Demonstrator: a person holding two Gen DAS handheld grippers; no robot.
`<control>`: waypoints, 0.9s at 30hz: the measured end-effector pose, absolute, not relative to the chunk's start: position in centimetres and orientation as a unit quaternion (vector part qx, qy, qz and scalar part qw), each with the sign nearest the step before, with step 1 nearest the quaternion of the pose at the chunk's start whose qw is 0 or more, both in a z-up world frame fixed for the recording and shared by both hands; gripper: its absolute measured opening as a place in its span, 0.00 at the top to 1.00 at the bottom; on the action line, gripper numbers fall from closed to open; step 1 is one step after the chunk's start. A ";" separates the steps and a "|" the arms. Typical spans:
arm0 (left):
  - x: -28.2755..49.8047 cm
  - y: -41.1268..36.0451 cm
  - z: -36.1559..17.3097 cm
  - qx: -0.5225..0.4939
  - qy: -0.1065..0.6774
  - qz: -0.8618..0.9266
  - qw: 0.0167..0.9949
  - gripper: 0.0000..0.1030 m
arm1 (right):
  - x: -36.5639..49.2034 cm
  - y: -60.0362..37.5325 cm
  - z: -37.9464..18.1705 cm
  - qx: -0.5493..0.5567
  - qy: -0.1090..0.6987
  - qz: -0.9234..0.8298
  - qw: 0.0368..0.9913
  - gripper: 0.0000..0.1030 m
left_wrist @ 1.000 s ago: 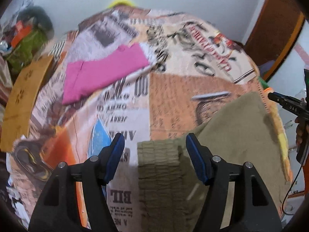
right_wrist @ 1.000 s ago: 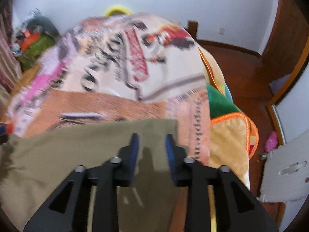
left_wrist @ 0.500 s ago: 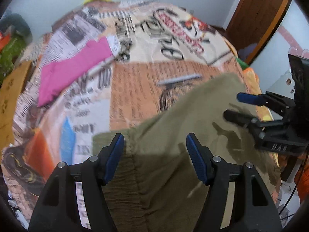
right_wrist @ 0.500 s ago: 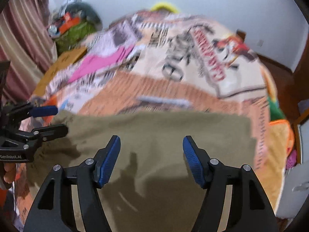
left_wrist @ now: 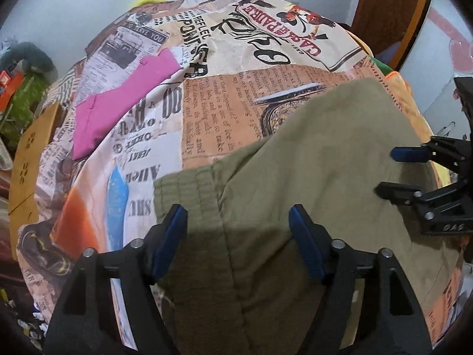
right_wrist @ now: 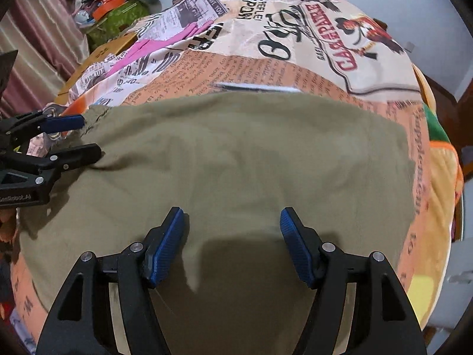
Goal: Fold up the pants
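My left gripper (left_wrist: 238, 224) is hanging over the ribbed waistband end of the olive pants (left_wrist: 310, 159), and its jaws are widening at this moment, with cloth lying under the gap and neither blue pad pressing on it. My right gripper (right_wrist: 232, 227) is hovering over the other end of the same pants, jaws standing apart and released, the flat olive fabric under them and nothing pinched.

The pants are lying spread across the near part of the bed, on a printed bedspread (left_wrist: 207, 112) covered in newspaper-style patches. From my left side, the right gripper is showing at the right edge, over the far right part of the cloth; from my right side, the left gripper is showing at the left edge, by the waistband.

Farther back and to the left, a pink garment (left_wrist: 118, 109) is resting flat on the bedspread, well apart from the pants. Left of the bed, a cardboard box (left_wrist: 26, 159) is sitting beside the edge. Beyond it, clutter (right_wrist: 118, 3) is piling against the wall (left_wrist: 74, 6).
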State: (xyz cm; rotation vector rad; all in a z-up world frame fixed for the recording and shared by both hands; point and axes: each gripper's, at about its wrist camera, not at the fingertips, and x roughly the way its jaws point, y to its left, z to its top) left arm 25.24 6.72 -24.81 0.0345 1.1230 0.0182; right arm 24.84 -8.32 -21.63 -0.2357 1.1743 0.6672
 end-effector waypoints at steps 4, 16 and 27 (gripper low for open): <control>23.6 6.6 -24.7 0.017 0.532 0.011 0.846 0.27 | 23.3 -9.5 -21.3 -0.116 0.537 0.297 0.781 0.38; 18.7 5.5 -23.5 0.036 0.522 0.018 0.852 0.25 | 19.2 -14.3 -20.8 -0.064 0.549 0.258 0.792 0.38; 15.6 6.3 -23.8 -0.008 0.521 0.027 0.853 0.15 | 15.7 -17.3 -20.7 -0.036 0.554 0.225 0.801 0.34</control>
